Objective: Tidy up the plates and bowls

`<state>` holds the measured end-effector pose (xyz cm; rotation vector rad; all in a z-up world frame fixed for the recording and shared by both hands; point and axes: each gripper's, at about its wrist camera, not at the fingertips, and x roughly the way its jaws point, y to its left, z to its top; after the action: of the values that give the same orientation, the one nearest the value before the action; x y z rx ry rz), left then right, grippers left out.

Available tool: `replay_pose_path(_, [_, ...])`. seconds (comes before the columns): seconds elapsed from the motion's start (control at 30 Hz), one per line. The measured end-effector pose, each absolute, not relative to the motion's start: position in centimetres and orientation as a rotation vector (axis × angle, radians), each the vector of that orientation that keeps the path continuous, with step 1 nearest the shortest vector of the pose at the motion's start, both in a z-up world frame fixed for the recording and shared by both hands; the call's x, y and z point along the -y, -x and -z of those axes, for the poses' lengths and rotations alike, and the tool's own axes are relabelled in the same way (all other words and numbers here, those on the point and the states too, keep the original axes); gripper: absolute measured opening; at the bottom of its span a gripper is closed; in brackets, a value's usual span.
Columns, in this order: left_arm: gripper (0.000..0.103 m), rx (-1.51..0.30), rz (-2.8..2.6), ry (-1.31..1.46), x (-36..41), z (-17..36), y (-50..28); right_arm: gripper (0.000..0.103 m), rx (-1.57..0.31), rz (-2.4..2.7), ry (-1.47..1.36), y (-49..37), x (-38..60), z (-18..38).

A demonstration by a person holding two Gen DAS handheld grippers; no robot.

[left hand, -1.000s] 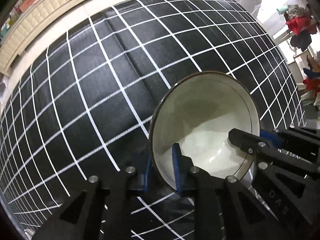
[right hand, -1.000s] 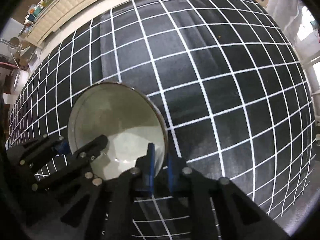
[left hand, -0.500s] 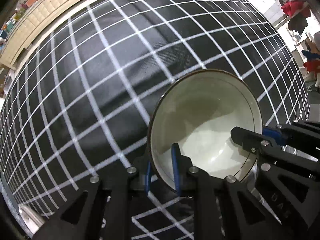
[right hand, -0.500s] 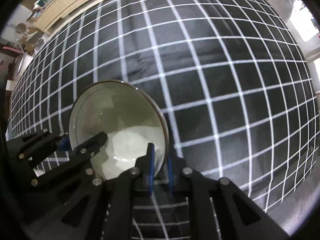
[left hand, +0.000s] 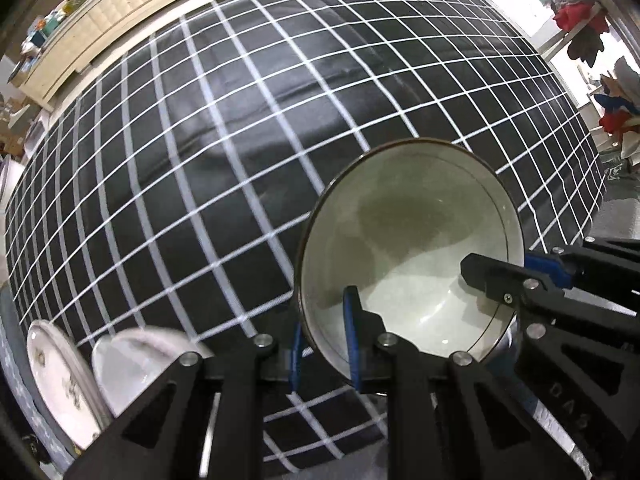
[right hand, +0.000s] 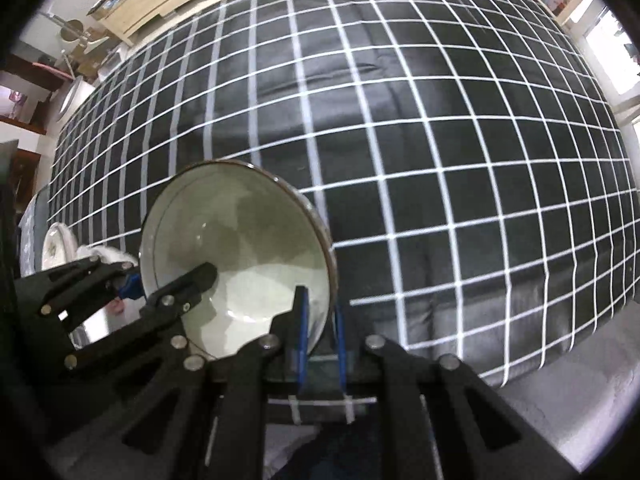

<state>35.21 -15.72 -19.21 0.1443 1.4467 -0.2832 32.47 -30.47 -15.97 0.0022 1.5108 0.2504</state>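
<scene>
Left gripper (left hand: 324,336) and right gripper (right hand: 320,320) each clamp the bowl (left hand: 408,248) rim. The bowl lies between them.

Daylight enters from the windows (left hand: 516,8) at my upper right, and there the picture is overexposed. The checked cloth (left hand: 240,140) bends strongly toward the edges, and the corners are black. Near my fingers the grid lines are blurred. Soft shadows and small glare points lie inside the bowl (left hand: 408,240).
</scene>
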Motion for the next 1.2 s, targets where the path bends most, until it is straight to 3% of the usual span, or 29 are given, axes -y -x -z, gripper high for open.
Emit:
replay_pose_path(0.33, [0.016,-1.431,0.203,-0.110,5.8,15.2,-32.0,0.015,-1.504,-0.346,0.058,-26.6,21.1,13.0])
replay_pose_path(0.7, [0.016,-1.414,0.142,-0.073,-0.7,13.7,-30.7,0.015,-1.479,-0.414,0.134,-29.6,12.8,11.6])
replay_pose_path(1.03, [0.016,-1.442,0.101,-0.037,-3.9,15.0,-29.7,0.015,-1.517,-0.444,0.179,-31.3,4.0,16.2])
replay_pose_path(1.2, [0.016,-1.454,0.100,-0.026,-4.5,16.7,-29.9,0.015,-1.525,-0.438,0.201,-32.3,4.2,18.1])
